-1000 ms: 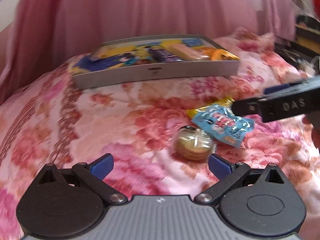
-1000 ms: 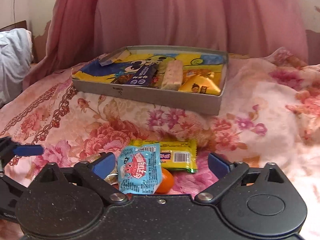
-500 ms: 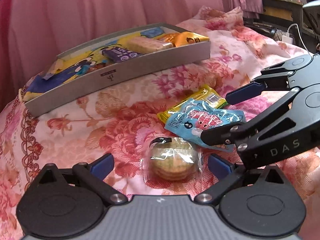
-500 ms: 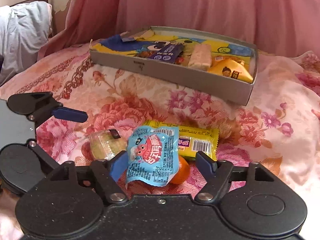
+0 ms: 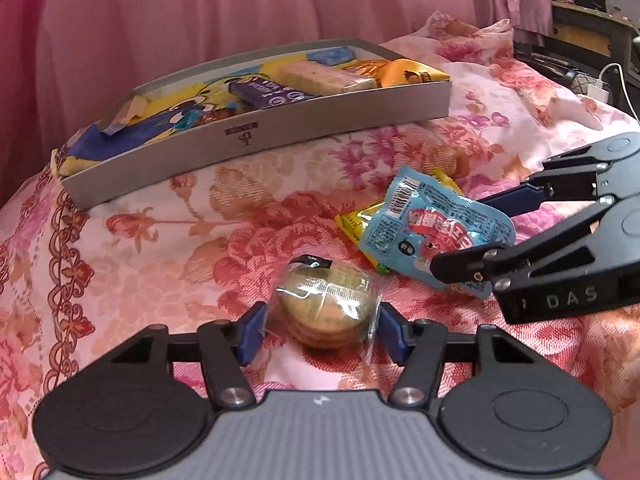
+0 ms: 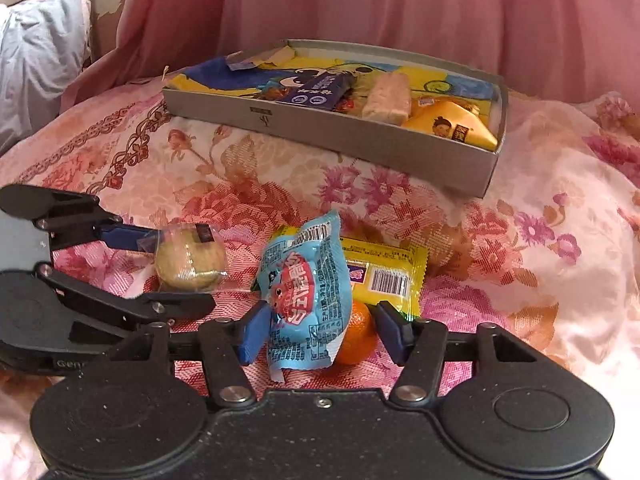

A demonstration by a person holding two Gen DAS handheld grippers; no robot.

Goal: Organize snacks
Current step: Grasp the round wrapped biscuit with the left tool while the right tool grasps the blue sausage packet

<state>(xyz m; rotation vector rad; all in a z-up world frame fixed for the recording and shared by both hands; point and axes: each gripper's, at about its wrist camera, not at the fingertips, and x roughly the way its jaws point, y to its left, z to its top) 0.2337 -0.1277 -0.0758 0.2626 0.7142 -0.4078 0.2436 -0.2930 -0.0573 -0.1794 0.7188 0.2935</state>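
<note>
On the flowered bedspread (image 5: 160,248) lies a clear-wrapped stack of round cookies (image 5: 326,304) (image 6: 188,264), and my left gripper (image 5: 322,332) is shut on its wrapper, one blue pad at each side. To its right, my right gripper (image 6: 322,336) (image 5: 460,236) is shut on a light-blue snack packet (image 6: 308,288) (image 5: 432,232), which stands tilted up. A small orange (image 6: 358,338) also sits between those fingers, partly hidden by the packet. A yellow packet (image 6: 384,272) (image 5: 352,220) lies flat just behind. The grey tray (image 5: 256,140) (image 6: 340,136) rests farther back.
Inside the tray lie a purple bar (image 6: 316,90), a pale bar (image 6: 390,98) and an orange-yellow packet (image 6: 452,124) on a cartoon liner. A pink curtain (image 6: 360,0) hangs behind. White bedding (image 6: 36,60) is at the left, and a cluttered desk with cables (image 5: 580,40) at the right.
Both grippers moved in over the snacks and narrowed. The left closed around the cookie pack, the right around the blue packet, which has tipped upward.
</note>
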